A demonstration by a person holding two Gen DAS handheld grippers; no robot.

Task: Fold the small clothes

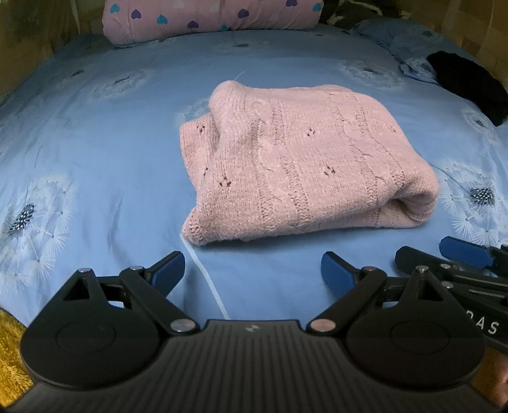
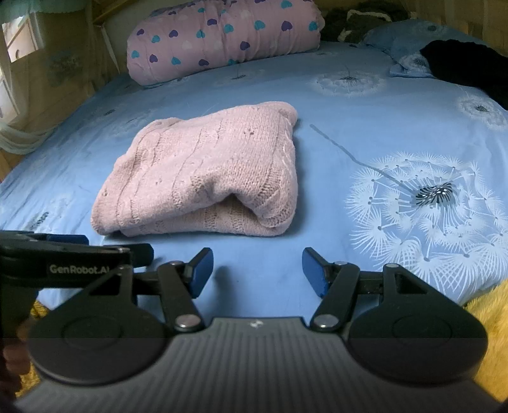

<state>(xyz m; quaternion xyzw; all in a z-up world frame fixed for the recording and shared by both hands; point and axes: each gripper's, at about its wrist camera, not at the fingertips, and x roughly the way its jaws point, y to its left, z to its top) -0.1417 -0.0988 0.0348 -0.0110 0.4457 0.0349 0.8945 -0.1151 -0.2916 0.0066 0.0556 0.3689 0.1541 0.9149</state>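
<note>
Sweater (image 1: 295, 165) folded on bedsheet (image 1: 95, 133); both grippers' jaws released, empty.

A bed (image 2: 333, 104) in blue dandelion-print sheets, a pink heart-patterned bolster (image 2: 222, 35) at its head, wooden walls (image 2: 57, 79) around, daylight from a window (image 2: 19, 38).

The folded sweater (image 1: 295, 162) lies mid-bedsheet (image 1: 95, 127), before the rolled quilt (image 1: 206, 19).
</note>
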